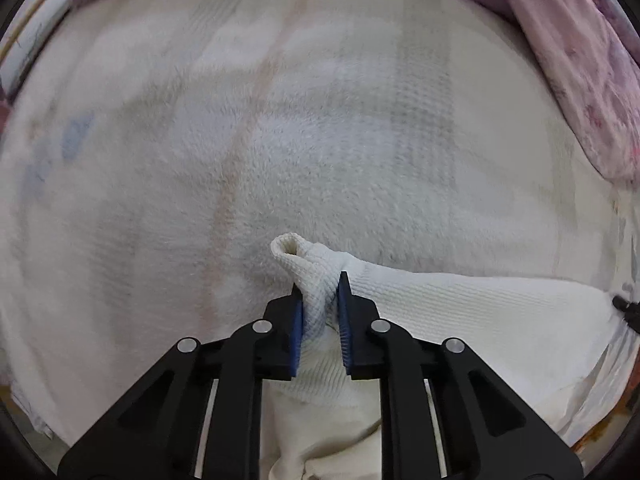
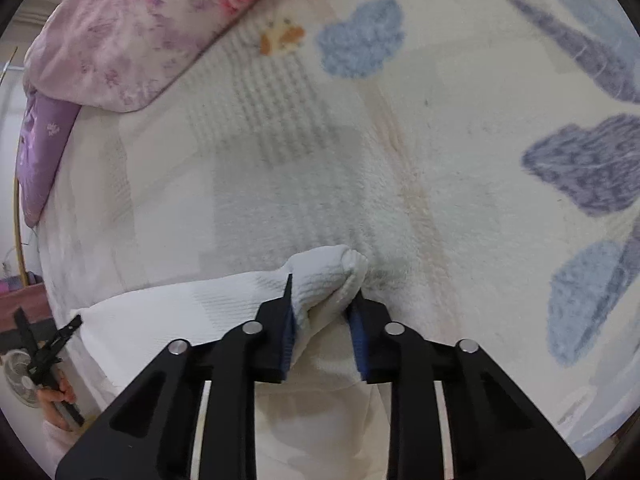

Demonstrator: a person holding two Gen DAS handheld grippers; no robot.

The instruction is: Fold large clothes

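Both my left gripper [image 1: 320, 280] and right gripper [image 2: 324, 284] are clamped on corners of the white garment [image 1: 460, 308], its edge stretched between them over the fleecy blanket [image 1: 320, 140].

The right gripper [image 2: 324, 286] points down at a bed, its two black fingers [image 2: 276, 320] with blue pads pinched on a bunched corner of a white waffle-knit garment [image 2: 324, 276]. The garment's top edge runs taut from that corner toward the left, where the left gripper [image 2: 60, 336] shows small and dark, a hand [image 2: 56, 400] below it. Beneath lies a fluffy white blanket [image 2: 440, 120] covering the bed, printed with blue and grey cloud shapes and a small orange figure. A pink floral quilt [image 2: 132, 28] lies bunched along the bed's far left edge, with a purple pillow [image 2: 40, 148] under it. A fan [image 2: 18, 376] stands beyond the bed's left edge.
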